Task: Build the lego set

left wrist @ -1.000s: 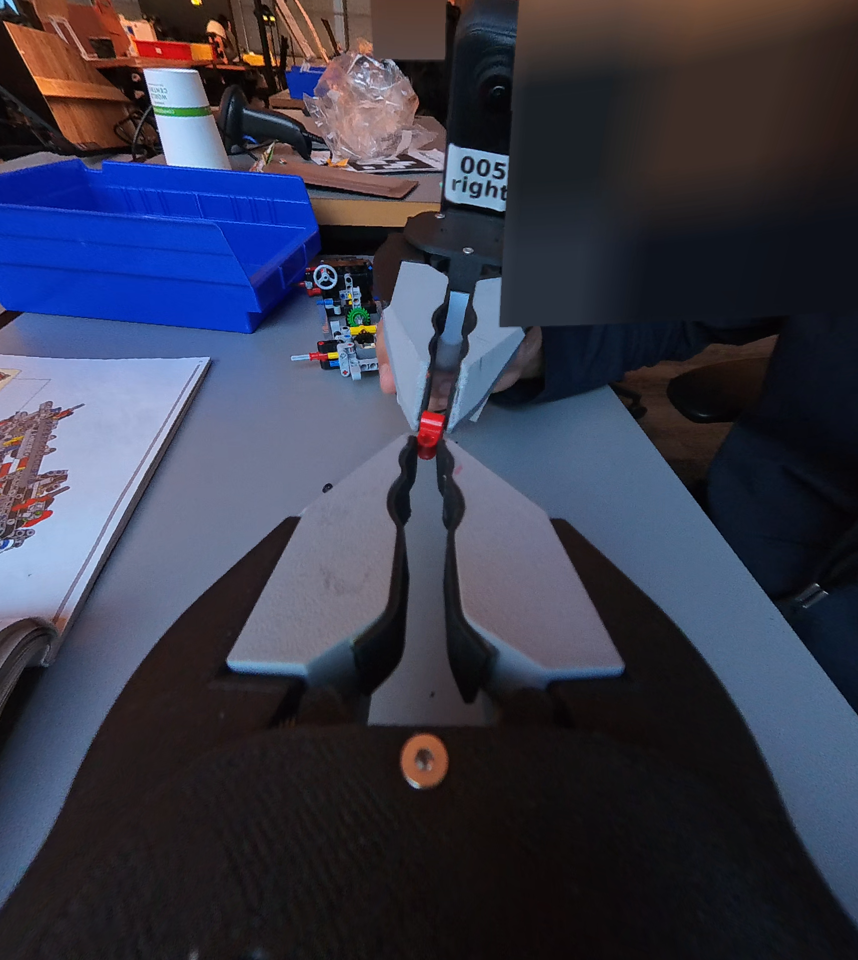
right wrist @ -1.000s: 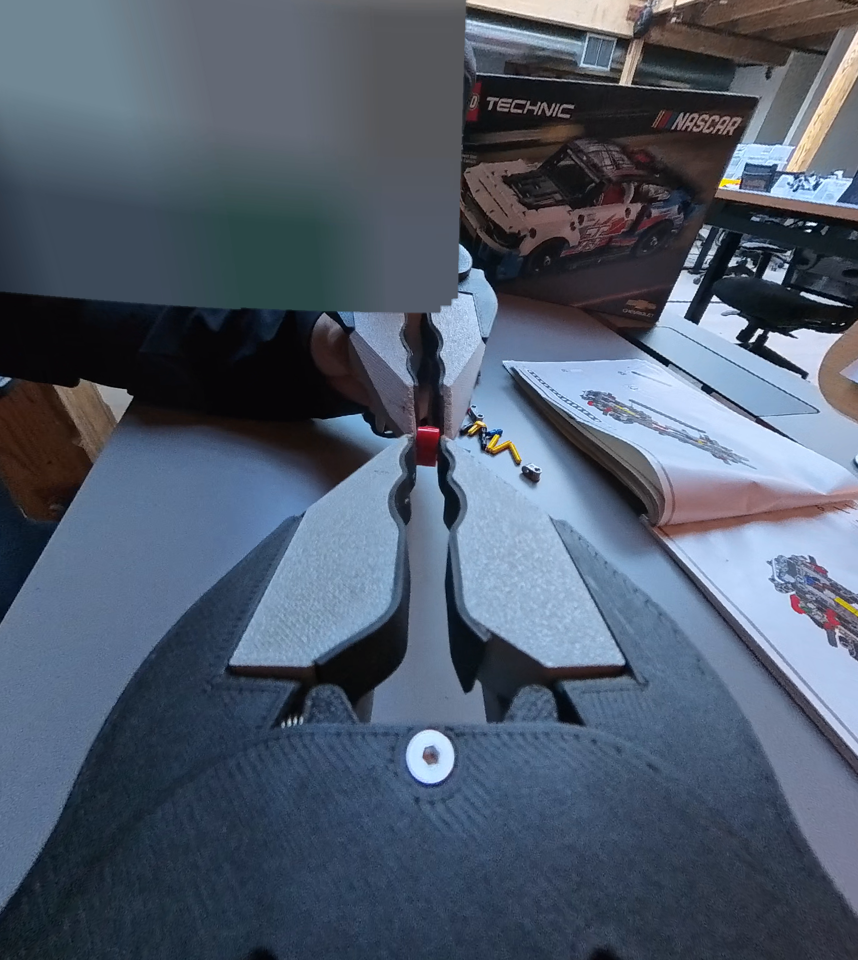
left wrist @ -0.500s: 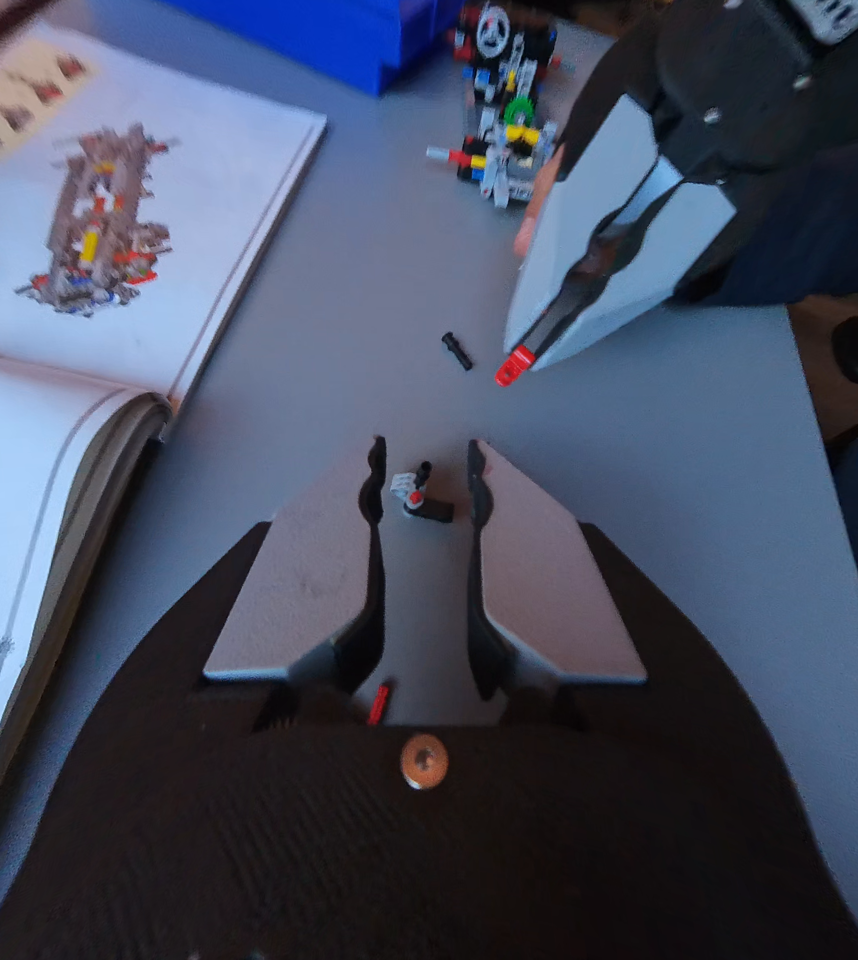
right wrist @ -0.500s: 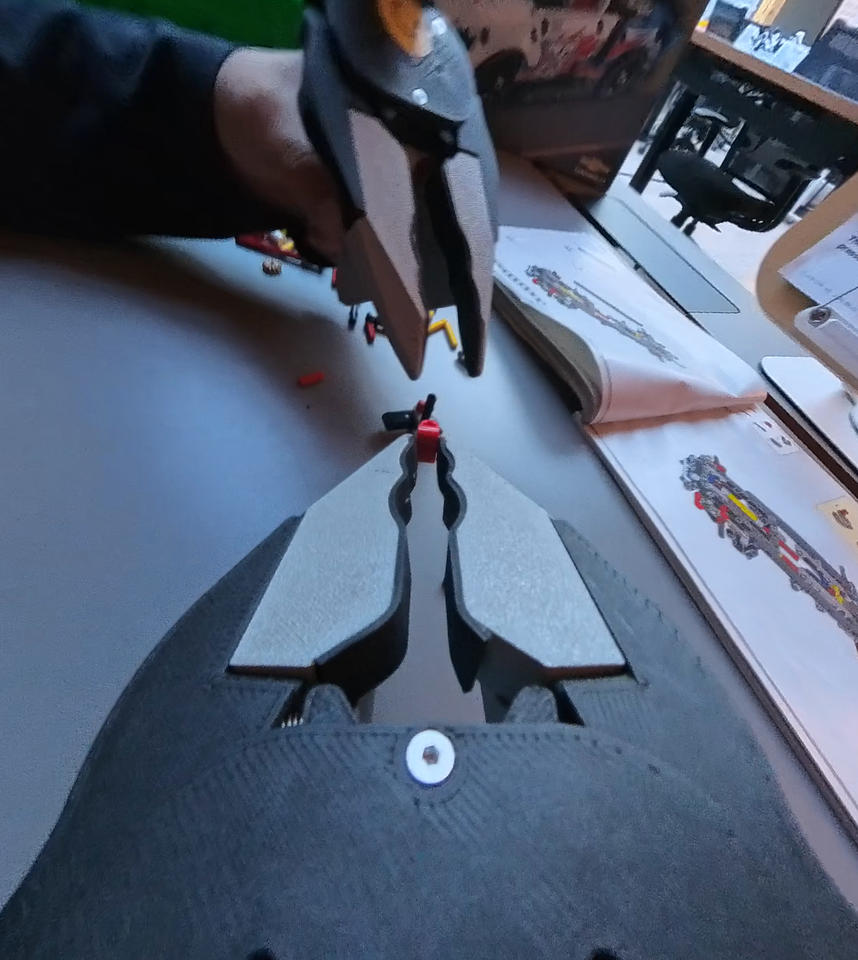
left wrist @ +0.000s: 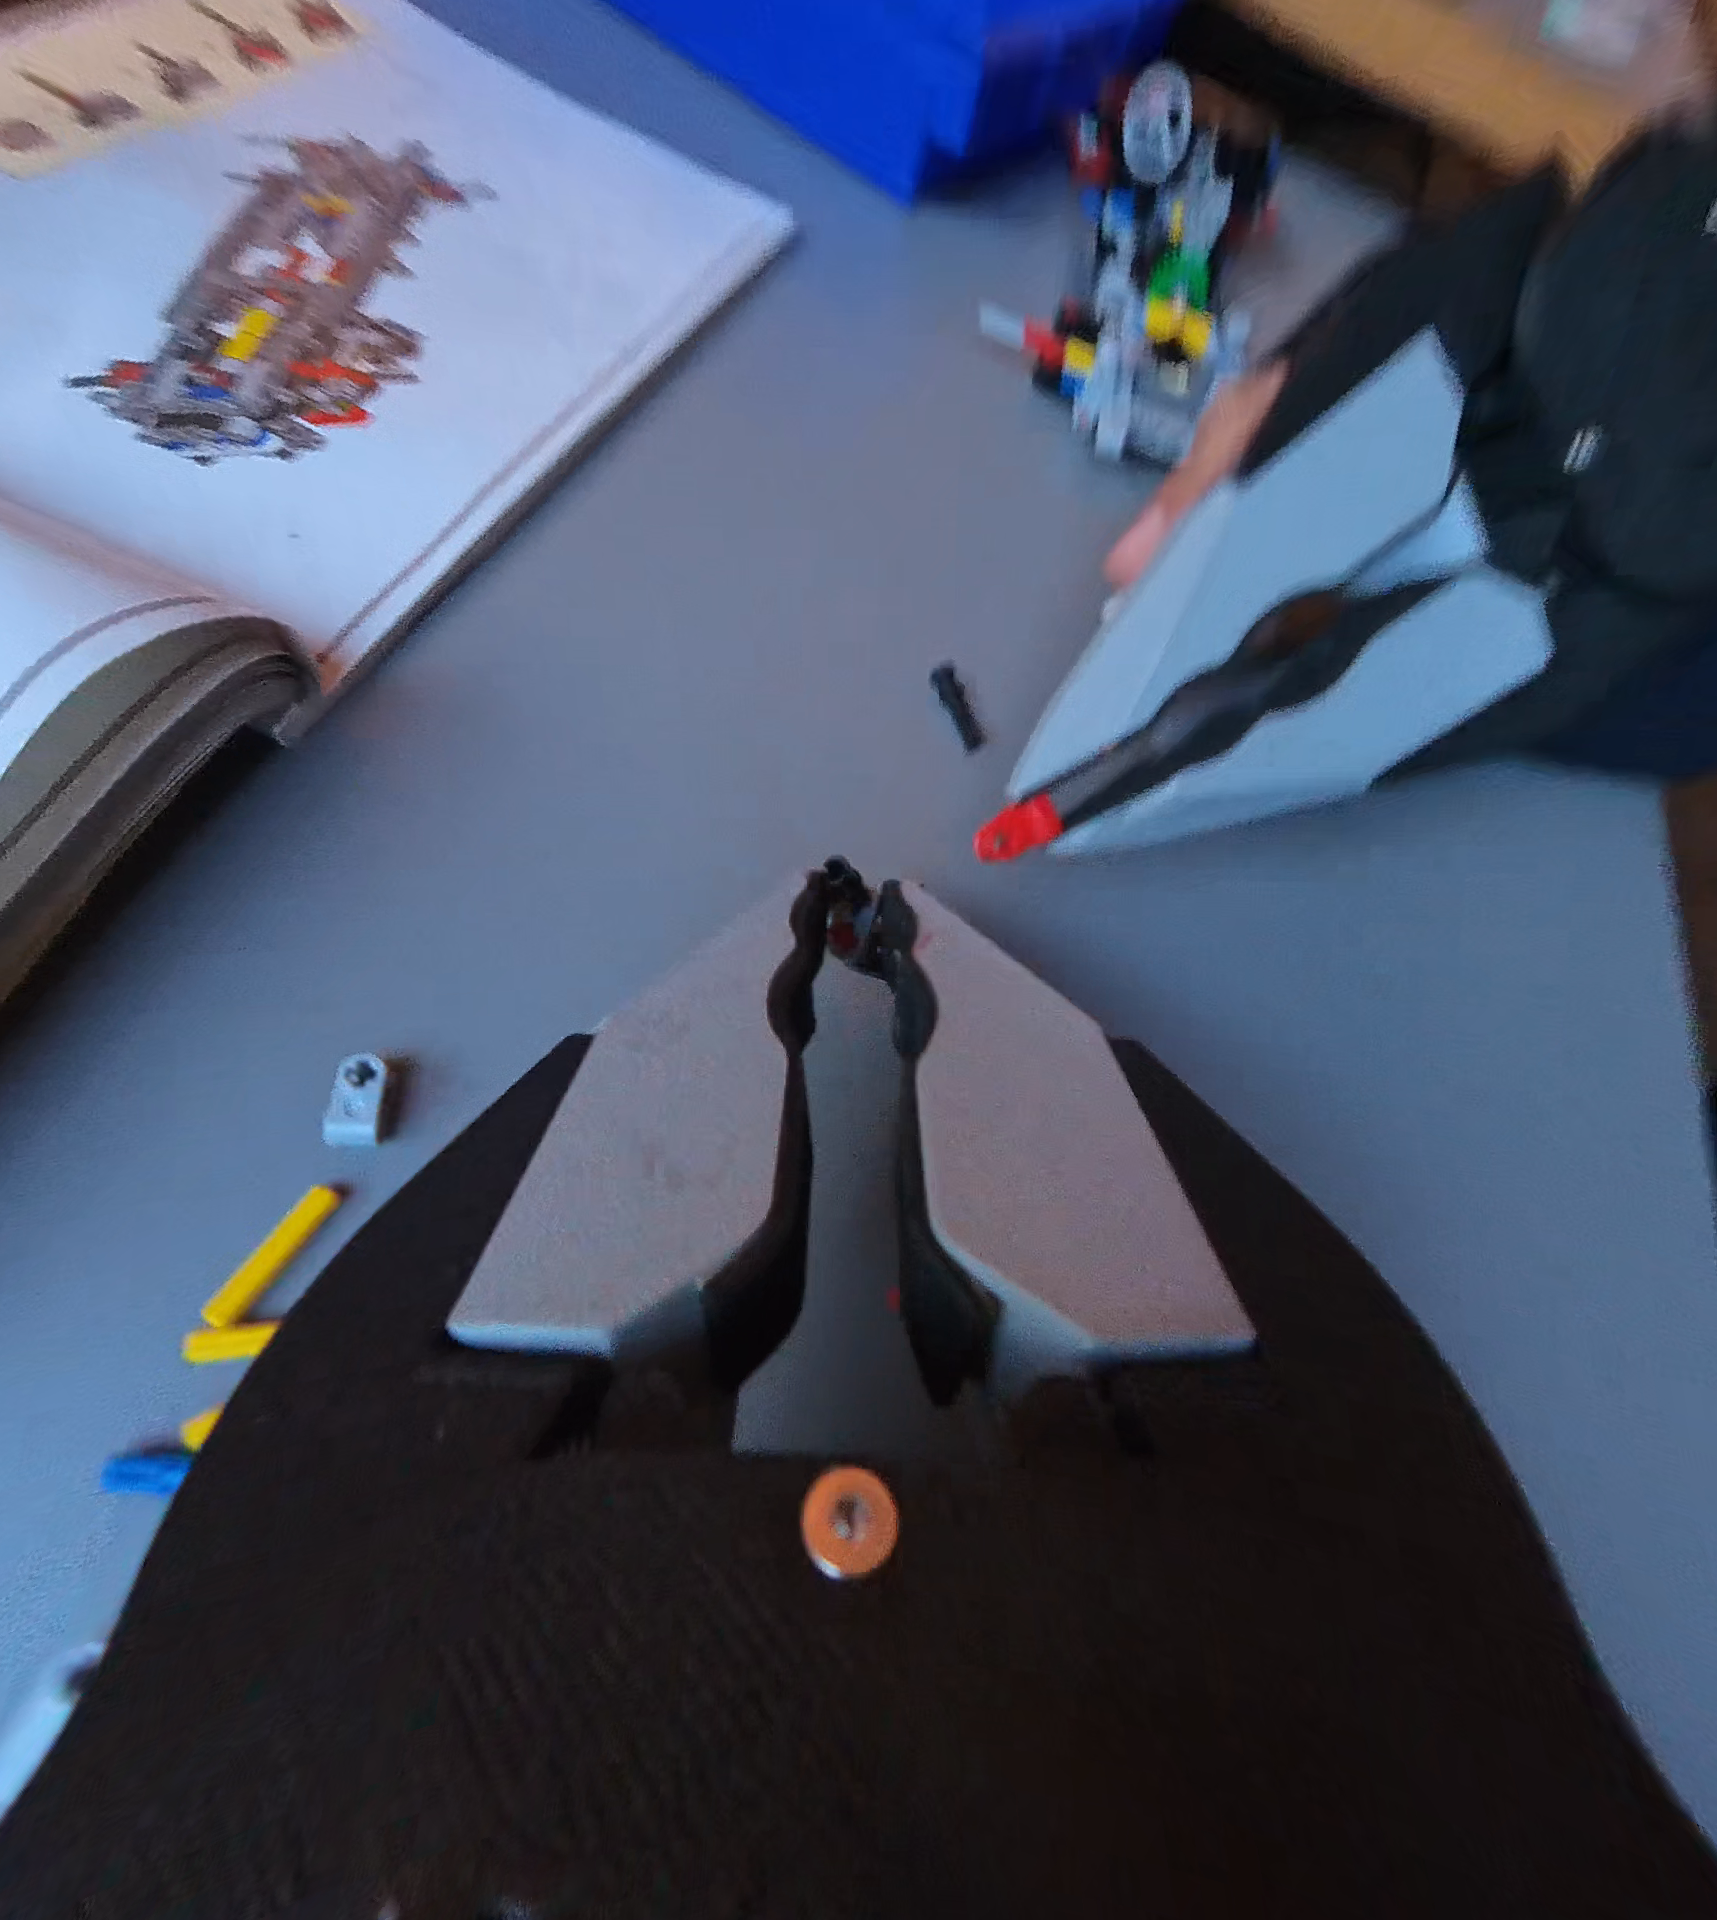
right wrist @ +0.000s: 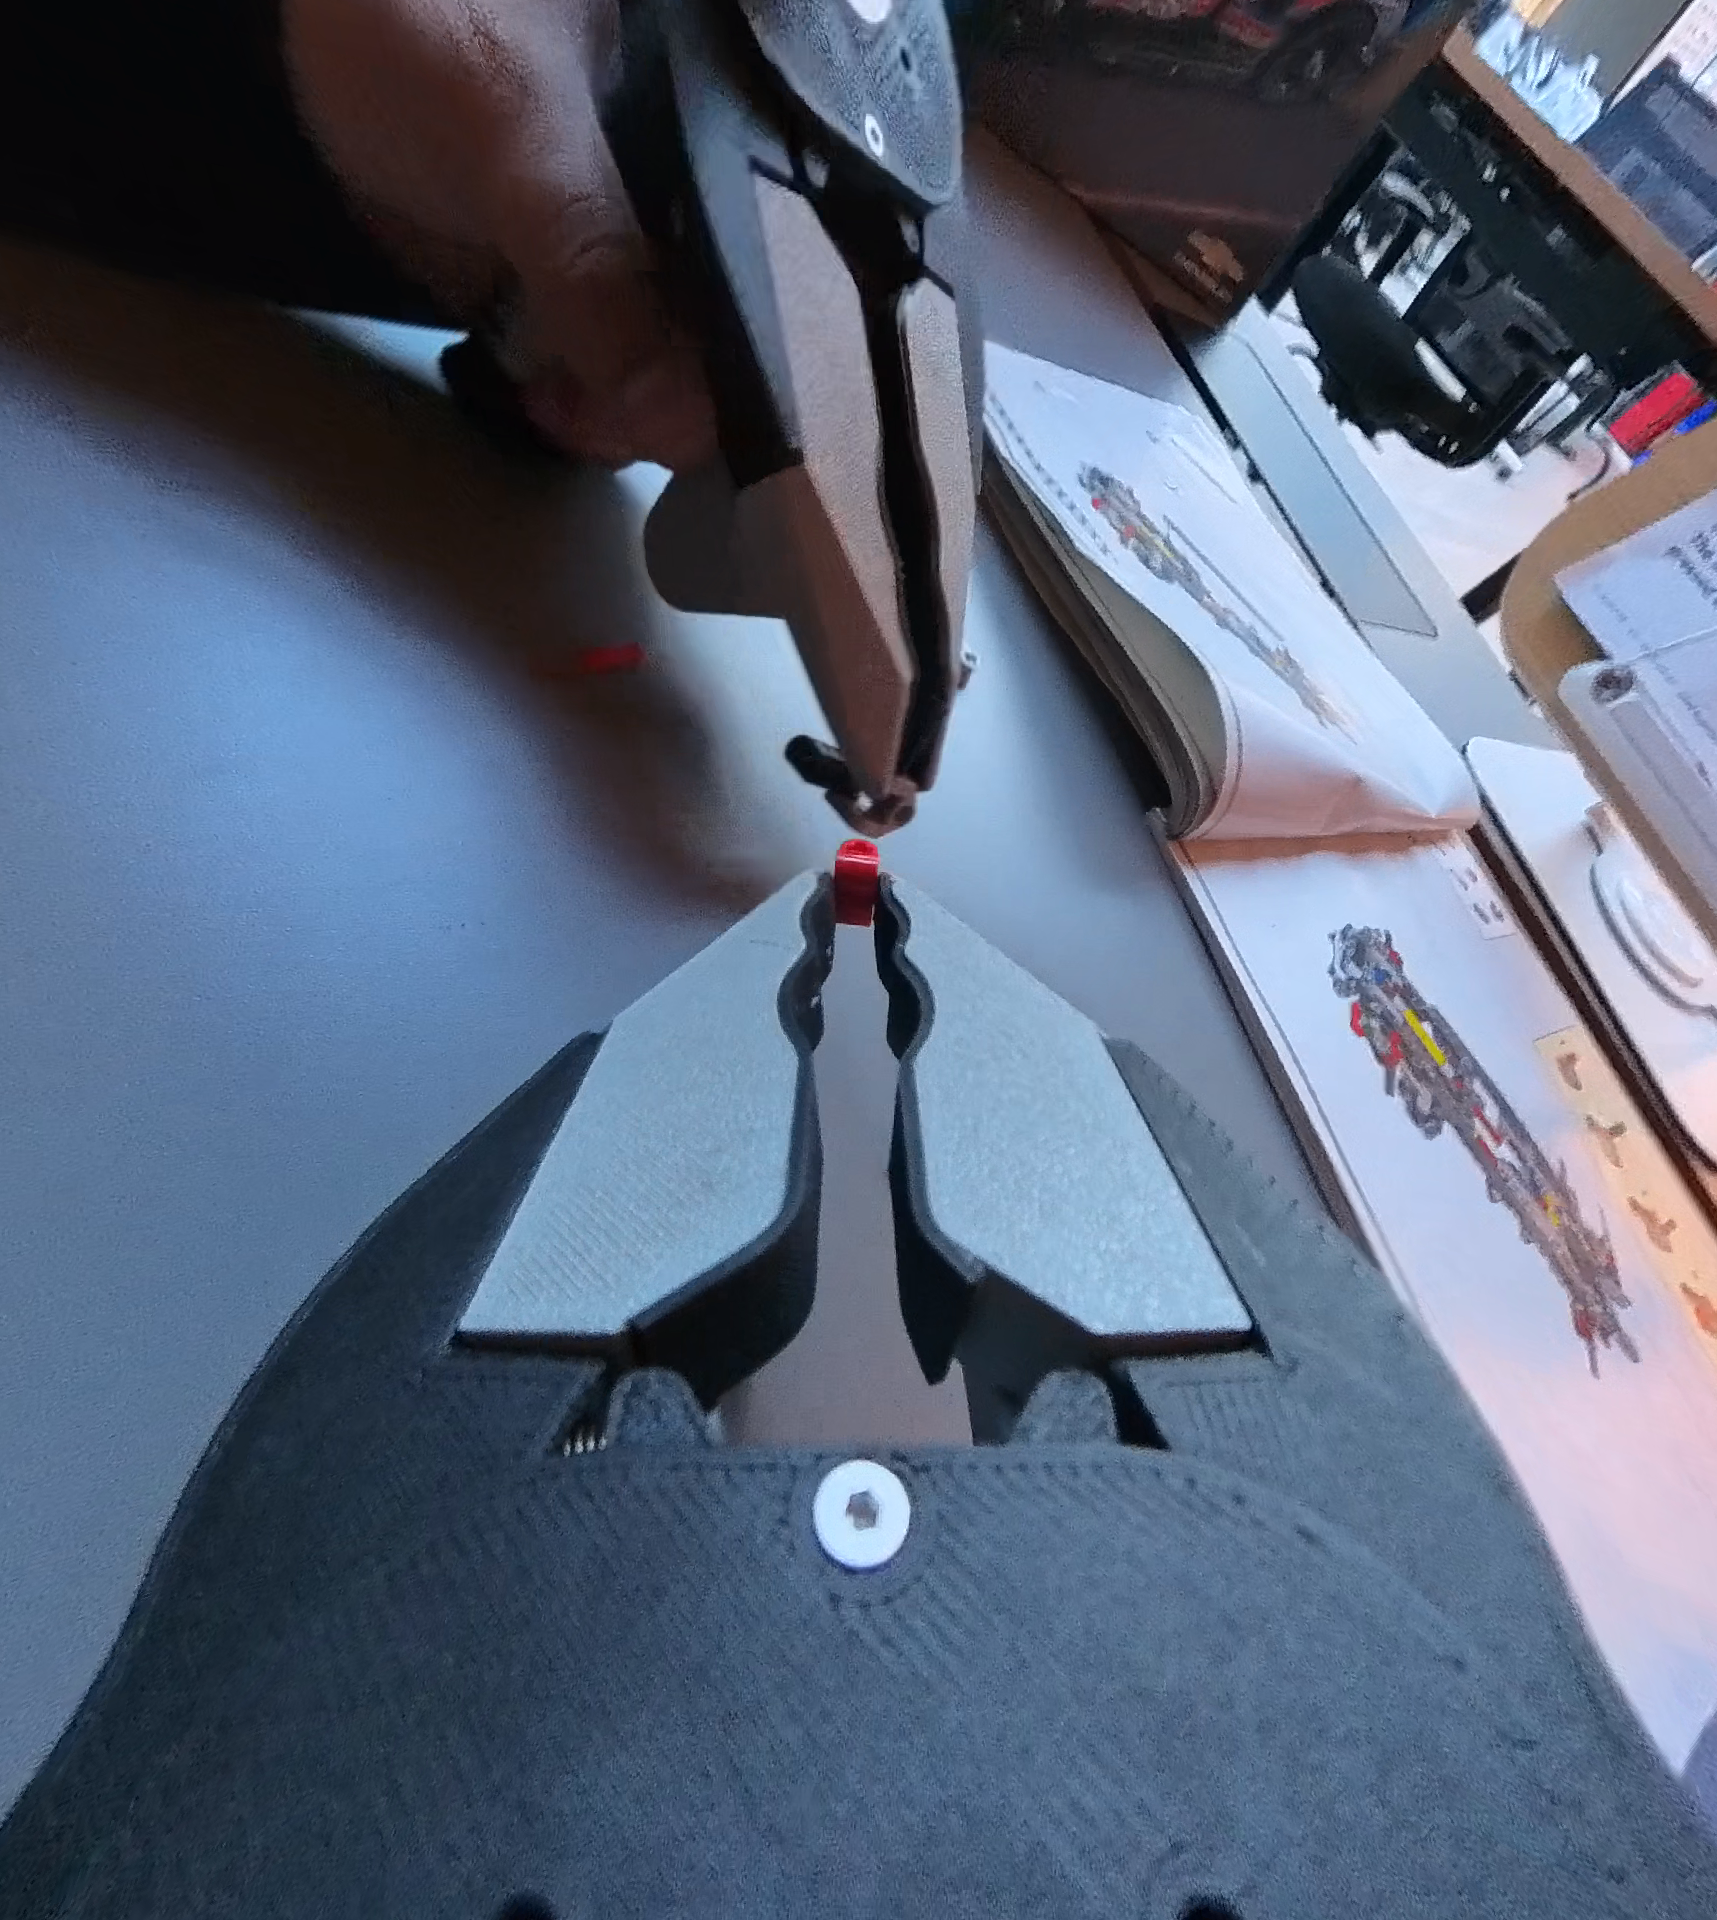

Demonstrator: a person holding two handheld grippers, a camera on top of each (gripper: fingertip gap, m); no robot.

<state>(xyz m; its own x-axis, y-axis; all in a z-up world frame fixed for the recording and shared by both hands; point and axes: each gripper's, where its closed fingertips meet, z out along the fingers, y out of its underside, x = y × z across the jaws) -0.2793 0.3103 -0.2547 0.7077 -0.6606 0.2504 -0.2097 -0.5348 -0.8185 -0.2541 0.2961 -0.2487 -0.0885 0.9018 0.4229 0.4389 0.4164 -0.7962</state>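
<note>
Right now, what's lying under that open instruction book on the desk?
Under the open instruction book a flat printed sheet with a model drawing sticks out toward the camera. How far that sheet reaches beneath the book, or whether anything else lies there, is covered.

Each camera is sitting on its own gripper, looking forward along the fingers, close above the grey table [left wrist: 542,790]. The left wrist view is facing down and across toward the open instruction booklet [left wrist: 334,343]; the right wrist view is facing the opposite way, the same booklet [right wrist: 1280,665] lying to its right. Both are sharing the table stretch between the fingertips.
</note>
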